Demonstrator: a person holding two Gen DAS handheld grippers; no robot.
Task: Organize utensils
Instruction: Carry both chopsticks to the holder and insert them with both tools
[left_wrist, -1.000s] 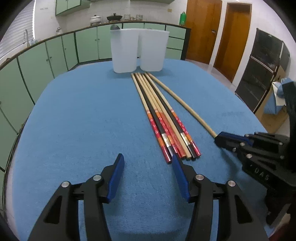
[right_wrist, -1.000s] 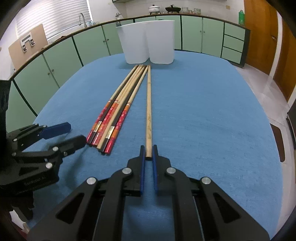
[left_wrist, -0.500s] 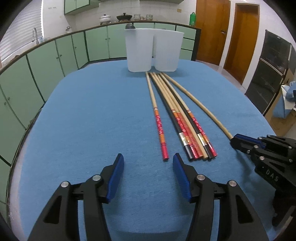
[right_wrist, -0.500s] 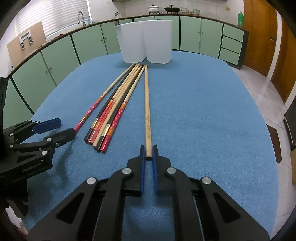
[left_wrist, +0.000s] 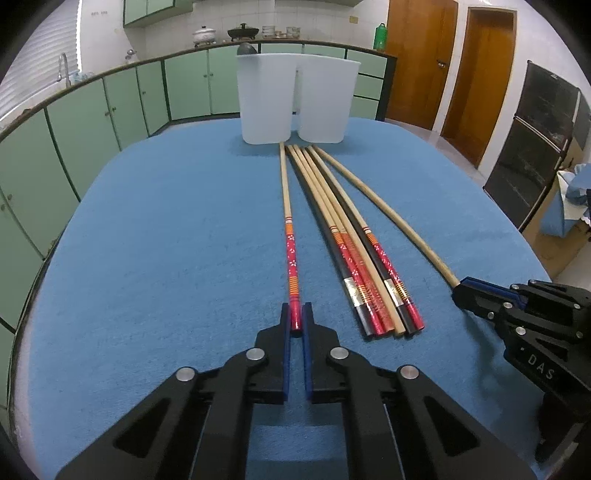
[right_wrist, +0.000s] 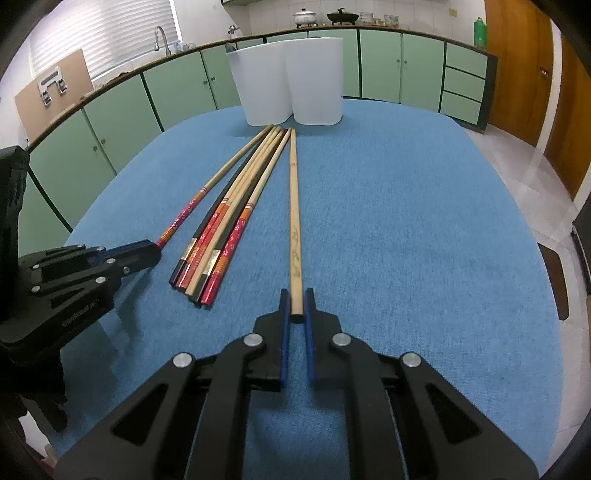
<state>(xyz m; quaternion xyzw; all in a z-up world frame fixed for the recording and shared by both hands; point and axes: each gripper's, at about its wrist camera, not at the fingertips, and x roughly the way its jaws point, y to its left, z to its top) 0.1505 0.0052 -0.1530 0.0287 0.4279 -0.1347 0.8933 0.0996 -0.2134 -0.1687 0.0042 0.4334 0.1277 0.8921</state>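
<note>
Lettering "DAS" is showing in pale capitals on the black body of the right gripper, lower right of the left wrist view. Faint embossed lettering is sitting on the left gripper body, lower left of the right wrist view; illegible. Dark marks are running along the plain wooden chopstick, unreadable.

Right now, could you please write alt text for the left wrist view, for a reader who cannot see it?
The left hand-held gripper is shut on the red end of one chopstick lying on a blue table. To its right lie a bundle of chopsticks and the right hand-held gripper; two white bins stand behind.
</note>
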